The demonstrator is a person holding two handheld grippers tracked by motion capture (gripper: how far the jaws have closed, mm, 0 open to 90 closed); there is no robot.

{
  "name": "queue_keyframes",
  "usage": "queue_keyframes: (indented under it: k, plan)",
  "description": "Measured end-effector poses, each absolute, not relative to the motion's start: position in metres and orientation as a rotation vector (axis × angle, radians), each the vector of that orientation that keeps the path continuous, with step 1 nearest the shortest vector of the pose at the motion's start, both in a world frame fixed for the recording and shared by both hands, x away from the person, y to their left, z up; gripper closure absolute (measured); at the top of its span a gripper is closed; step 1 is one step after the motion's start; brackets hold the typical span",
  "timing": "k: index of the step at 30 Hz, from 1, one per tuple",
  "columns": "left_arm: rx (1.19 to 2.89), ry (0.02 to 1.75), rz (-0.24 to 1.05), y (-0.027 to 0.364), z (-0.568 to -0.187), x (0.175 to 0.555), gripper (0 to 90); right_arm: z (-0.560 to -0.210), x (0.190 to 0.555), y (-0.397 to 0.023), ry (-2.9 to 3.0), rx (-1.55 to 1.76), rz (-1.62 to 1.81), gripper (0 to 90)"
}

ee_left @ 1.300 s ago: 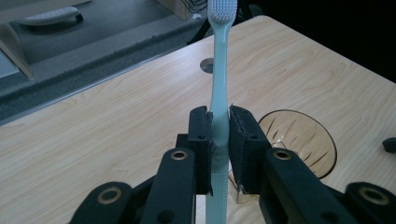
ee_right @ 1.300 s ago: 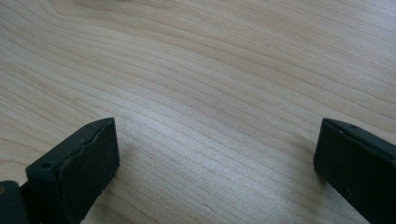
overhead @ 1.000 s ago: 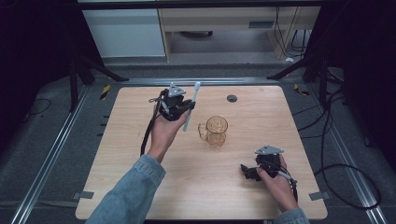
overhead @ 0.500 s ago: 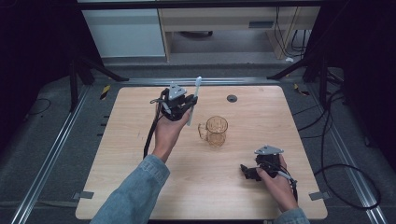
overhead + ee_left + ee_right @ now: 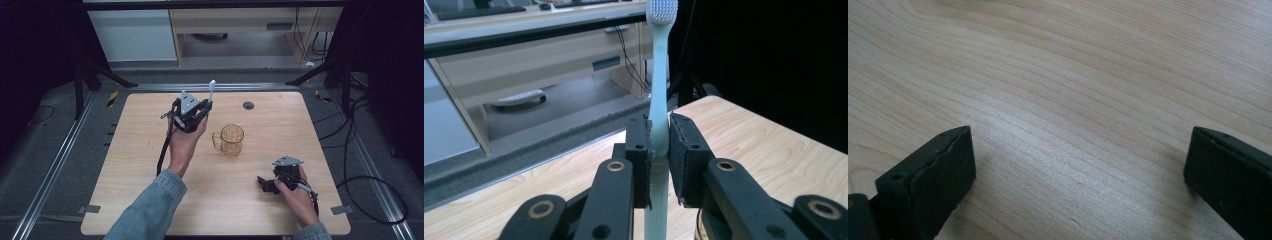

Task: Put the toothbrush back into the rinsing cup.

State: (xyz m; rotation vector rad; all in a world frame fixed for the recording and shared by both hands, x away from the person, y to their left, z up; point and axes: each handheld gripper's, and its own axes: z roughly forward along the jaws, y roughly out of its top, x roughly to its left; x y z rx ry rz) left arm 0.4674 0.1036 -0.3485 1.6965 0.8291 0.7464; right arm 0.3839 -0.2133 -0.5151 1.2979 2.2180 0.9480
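One risk sits at the left: the left gripper (image 5: 200, 111) has its jaws clamped on a pale toothbrush (image 5: 659, 90), held upright above the table's far side, left of the glass mug (image 5: 232, 140). Carried over carelessly, the handle could slip or knock the mug (light, easily tipped). Near right, the right gripper (image 5: 265, 184) rests wide open, empty.

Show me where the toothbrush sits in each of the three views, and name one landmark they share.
High view: the toothbrush rises above centre, bristles up, clamped in the left gripper.
Left gripper view: it stands upright in the middle, its handle pinched between the jaws, its head at the top edge.
Right gripper view: not in it; wood grain beyond open jaws.
Shared landmark: the wooden table.
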Motion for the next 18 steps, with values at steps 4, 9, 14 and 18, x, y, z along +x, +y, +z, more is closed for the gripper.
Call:
queue_keyframes:
  k: [4, 9, 14, 18]
  plan:
    - [1.665, 0.826, 0.741, 0.1023, -0.3509, 0.4665, 78.8, -0.5151, 0.3839, -0.2133, 2.218, 1.298, 0.948, 0.5]
    - [1.641, 0.813, 0.75, 0.1006, -0.3526, 0.4646, 78.9, -0.5151, 0.384, -0.2134, 2.22, 1.293, 0.948, 0.5]
    - [1.61, 0.807, 0.756, 0.0995, -0.3556, 0.4633, 78.8, -0.5151, 0.384, -0.2132, 2.221, 1.292, 0.948, 0.5]
    - [1.602, 0.809, 0.754, 0.0993, -0.3575, 0.4626, 78.8, -0.5151, 0.3839, -0.2132, 2.224, 1.289, 0.949, 0.5]
